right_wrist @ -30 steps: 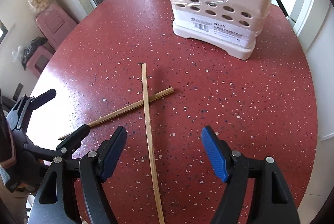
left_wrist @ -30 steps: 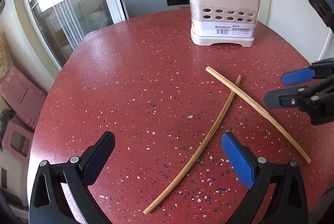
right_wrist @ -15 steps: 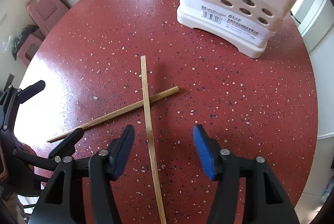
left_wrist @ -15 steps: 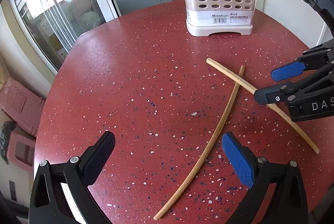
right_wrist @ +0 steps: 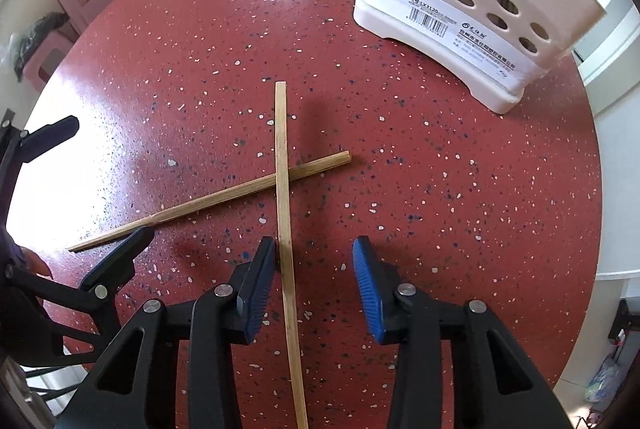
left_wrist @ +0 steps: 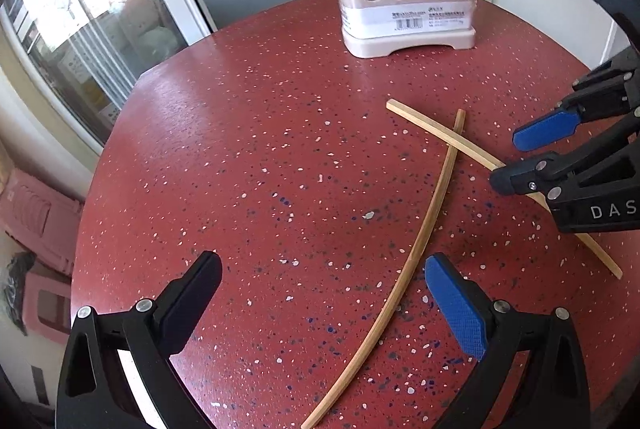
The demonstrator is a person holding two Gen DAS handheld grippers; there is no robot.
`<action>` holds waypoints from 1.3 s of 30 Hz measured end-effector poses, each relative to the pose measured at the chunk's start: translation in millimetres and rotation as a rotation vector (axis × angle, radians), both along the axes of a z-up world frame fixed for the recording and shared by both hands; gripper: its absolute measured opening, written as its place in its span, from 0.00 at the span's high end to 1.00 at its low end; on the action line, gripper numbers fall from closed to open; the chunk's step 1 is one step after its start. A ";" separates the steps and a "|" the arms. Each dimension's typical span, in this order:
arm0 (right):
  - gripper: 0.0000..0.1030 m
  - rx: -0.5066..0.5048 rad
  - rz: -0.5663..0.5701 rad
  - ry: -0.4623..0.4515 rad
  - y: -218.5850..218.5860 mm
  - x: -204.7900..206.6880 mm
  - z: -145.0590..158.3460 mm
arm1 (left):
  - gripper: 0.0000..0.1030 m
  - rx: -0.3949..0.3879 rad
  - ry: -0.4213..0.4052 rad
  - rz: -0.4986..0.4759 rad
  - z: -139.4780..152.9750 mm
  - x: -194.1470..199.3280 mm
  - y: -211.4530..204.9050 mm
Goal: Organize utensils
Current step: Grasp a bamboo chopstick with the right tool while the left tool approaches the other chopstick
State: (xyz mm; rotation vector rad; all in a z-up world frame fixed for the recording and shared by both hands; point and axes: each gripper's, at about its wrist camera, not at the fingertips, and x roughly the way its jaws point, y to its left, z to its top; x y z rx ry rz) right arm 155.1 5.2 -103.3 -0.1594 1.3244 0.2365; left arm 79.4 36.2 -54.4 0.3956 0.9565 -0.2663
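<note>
Two wooden chopsticks lie crossed on the red speckled table (right_wrist: 460,169), near the pale utensil holder (left_wrist: 404,1) that stands toward the table's far edge. The upper chopstick (right_wrist: 285,197) rests across the lower chopstick (right_wrist: 224,195), close to the ends nearest the holder.

Progress, judged from the layout: the holder already carries several utensils, among them what look like ladles or strainers and wooden handles standing out of its top. The two chopsticks are the only pieces seen loose on the table, so the task appears mostly done, with these two left to lift and drop in.

The right tongs (right_wrist: 316,267) straddle the upper chopstick and have just been closing. The chopstick runs between the jaws, hard against the left pad, while a clear gap remains to the right pad, so no grip is made yet. The left tongs (left_wrist: 320,293) hang wide open above the table with nothing gripped; the thin end of the lower chopstick passes between their jaws.

Writing: a white label on the holder's front bears a barcode, a code that reads roughly "LX3120", a round logo and lines of Chinese characters too small to read. The body of the right tongs shows the white letters "DAS", cut off by the picture's edge.
</note>
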 end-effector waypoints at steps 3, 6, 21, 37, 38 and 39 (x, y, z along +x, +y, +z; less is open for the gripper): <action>0.61 -0.004 0.002 0.012 1.4 2.3 -0.9 | 0.00 0.022 0.010 -0.027 -2.3 2.4 -3.9; 0.69 -0.006 0.004 0.019 2.6 4.5 -0.7 | 0.00 0.037 0.019 -0.065 -3.6 3.4 -9.0; 0.94 0.174 -0.047 -0.025 -50.1 -4.7 13.6 | 0.06 0.059 0.151 -0.268 3.2 17.5 -43.3; 0.94 0.307 -0.068 -0.076 -97.8 -41.8 37.1 | 0.15 0.000 0.404 -0.296 -2.5 50.3 -51.5; 0.94 0.313 -0.072 -0.078 -101.4 -43.3 38.2 | 0.15 0.004 0.410 -0.298 -2.6 50.4 -52.8; 0.94 0.318 -0.075 -0.080 -105.0 -44.6 39.3 | 0.15 0.008 0.418 -0.300 -2.9 49.6 -54.6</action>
